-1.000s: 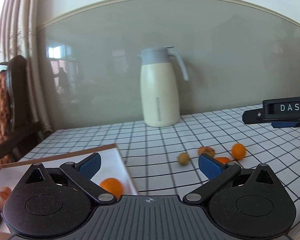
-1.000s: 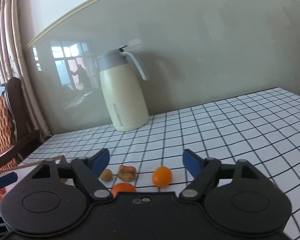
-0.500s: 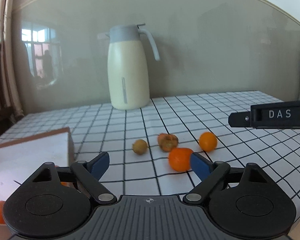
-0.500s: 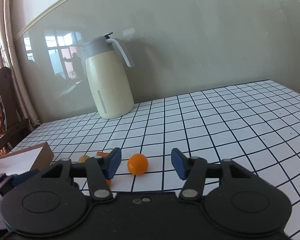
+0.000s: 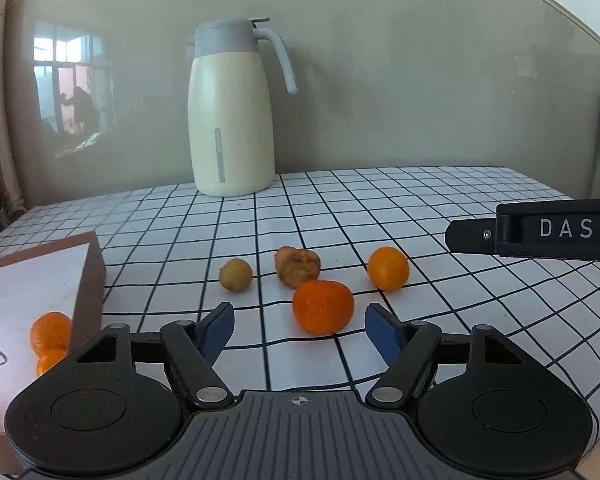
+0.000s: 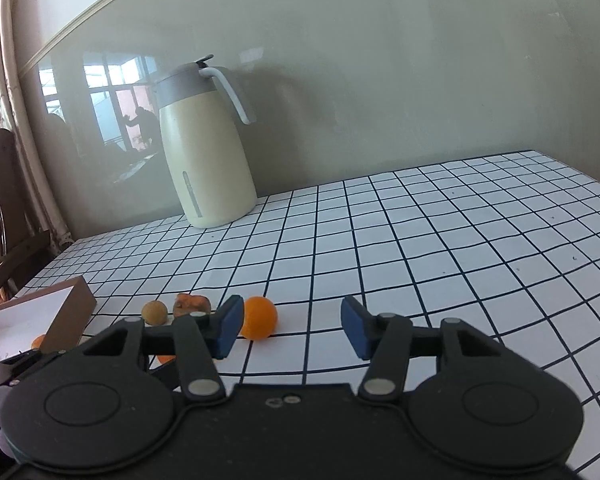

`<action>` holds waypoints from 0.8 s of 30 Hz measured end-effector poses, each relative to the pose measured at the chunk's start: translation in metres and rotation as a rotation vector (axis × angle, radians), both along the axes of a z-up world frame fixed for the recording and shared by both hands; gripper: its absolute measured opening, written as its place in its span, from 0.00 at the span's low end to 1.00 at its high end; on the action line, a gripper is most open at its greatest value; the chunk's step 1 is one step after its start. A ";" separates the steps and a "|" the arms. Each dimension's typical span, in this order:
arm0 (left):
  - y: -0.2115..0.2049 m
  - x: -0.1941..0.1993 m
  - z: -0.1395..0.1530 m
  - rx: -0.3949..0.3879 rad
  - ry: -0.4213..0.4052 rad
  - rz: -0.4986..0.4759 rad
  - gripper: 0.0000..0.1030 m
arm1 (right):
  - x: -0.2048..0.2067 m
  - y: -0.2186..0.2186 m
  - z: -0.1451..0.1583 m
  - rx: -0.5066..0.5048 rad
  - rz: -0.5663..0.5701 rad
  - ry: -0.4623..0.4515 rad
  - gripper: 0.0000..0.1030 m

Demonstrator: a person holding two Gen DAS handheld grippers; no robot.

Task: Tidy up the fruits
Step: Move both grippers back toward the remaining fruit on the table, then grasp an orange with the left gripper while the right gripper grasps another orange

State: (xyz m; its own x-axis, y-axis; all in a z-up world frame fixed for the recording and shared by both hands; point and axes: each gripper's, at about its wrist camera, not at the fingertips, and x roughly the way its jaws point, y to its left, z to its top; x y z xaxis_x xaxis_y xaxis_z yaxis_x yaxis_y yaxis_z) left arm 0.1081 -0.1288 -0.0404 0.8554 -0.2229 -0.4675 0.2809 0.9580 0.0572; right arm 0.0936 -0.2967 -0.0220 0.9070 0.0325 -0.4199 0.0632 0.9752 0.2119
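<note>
1. The left gripper [image 5: 298,330] lines up on the big mandarin [image 5: 323,306], which sits on the checked tablecloth [image 5: 420,200] straight ahead of its blue pads, a touch right of the centre line and just beyond the tips
2. That's the relation that counts: the fruit lies forward of the fingers, not yet between them, so by my reading a short push ahead comes before any squeeze
3. The mandarin is squat and round, wider than it is tall, with no long axis to speak of; any approach angle should do
4. Left jaws have just been closing, yet they stand parted, wider than the fruit, with nothing between them and nothing touched
5. Over on the other side, the right gripper [image 6: 292,330] points at the small orange [image 6: 259,317], which lies ahead and off to the left, peeking past the left pad; whether it touches that pad I can't tell
6. Right jaws sit partly open, narrower than the left pair, and hold nothing; they closed in a moment back and have since held steady
7. Each hand has its own fruit nearest: left for the mandarin, right for the small orange
8. Further back lie a brownish round fruit [image 5: 235,275] and a dark, damaged-looking one [image 5: 298,265]
9. The box [image 5: 40,272] at the left edge already holds oranges; likely the destination
</note>
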 end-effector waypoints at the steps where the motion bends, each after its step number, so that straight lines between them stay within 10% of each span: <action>1: -0.002 0.001 0.000 -0.002 0.003 0.000 0.71 | 0.000 -0.001 0.000 0.000 -0.001 0.000 0.45; 19: -0.017 0.024 -0.011 -0.035 0.059 0.039 0.58 | 0.012 -0.006 -0.006 0.009 0.007 0.033 0.45; 24: -0.013 0.026 -0.011 -0.039 0.052 0.058 0.37 | 0.022 0.000 -0.007 0.019 0.024 0.042 0.45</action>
